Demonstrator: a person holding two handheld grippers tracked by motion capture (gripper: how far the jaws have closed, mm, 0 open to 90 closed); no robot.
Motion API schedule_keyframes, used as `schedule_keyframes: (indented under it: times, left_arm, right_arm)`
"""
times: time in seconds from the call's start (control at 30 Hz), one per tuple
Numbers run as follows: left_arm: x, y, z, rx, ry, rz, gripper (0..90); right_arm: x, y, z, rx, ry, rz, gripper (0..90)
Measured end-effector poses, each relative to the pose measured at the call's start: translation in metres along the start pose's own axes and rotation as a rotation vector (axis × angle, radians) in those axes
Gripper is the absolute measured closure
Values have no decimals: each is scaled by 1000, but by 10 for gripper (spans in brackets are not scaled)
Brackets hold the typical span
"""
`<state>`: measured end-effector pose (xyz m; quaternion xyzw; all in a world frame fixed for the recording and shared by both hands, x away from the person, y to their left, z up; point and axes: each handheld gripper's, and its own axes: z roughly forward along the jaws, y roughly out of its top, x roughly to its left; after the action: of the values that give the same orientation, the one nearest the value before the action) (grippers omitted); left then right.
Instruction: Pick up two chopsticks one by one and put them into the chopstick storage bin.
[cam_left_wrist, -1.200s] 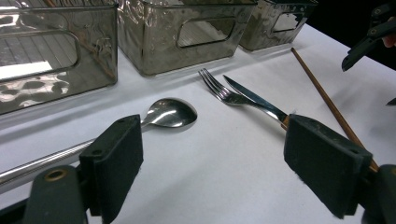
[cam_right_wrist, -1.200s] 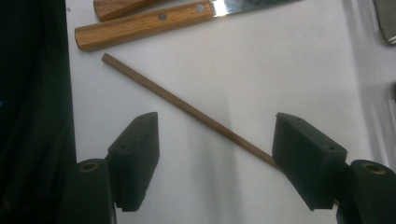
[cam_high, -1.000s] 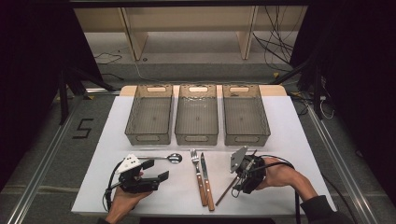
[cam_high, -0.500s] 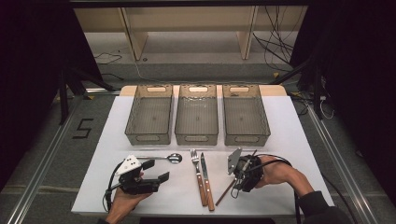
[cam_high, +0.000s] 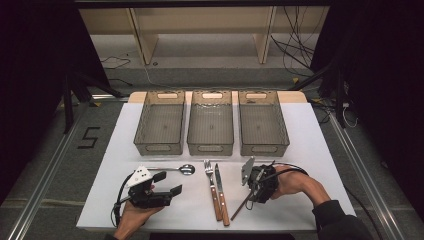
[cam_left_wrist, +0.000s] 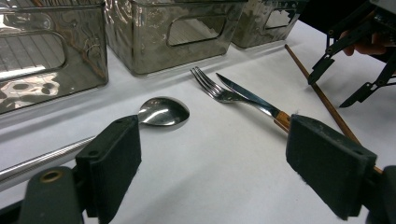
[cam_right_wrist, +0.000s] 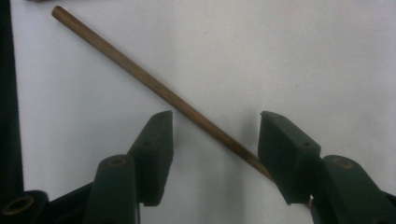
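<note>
The brown chopstick (cam_right_wrist: 159, 88) lies slanting on the white worktop (cam_high: 320, 150), lower right of centre in the high view, between the right tool's (cam_right_wrist: 215, 140) half-open pads. They have just been closing, not yet pressing. The step looks like grasping it; next, close fully and lift. The left tool (cam_left_wrist: 210, 172) rests wide open, empty.

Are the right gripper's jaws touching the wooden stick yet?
Cannot tell. In the right gripper view the wooden stick runs between the closing jaws of the right gripper, clear of one jaw but passing behind the other.
</note>
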<state>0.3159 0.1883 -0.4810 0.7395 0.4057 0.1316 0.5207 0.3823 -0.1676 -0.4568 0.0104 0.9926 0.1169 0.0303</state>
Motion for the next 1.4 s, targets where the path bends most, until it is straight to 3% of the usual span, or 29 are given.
schedule_keyframes:
  times: [0.17, 0.4, 0.97, 1.13, 1.4]
  left_arm:
    - [1, 0, -1, 0, 0, 2, 181]
    - [0, 0, 0, -1, -1, -1, 181]
    - [2, 0, -1, 2, 0, -2, 181]
    - [1, 0, -1, -3, 0, -12, 181]
    - [2, 0, 0, -1, 1, -11, 181]
  right_arm:
    - [-3, 1, 4, 18, 25, 12, 503]
    - [2, 1, 4, 29, 19, 2, 573]
    - [28, -10, -3, 117, 26, -126, 776]
    - [38, -16, -4, 103, 12, -140, 844]
    - [42, -21, -6, 93, 3, -148, 851]
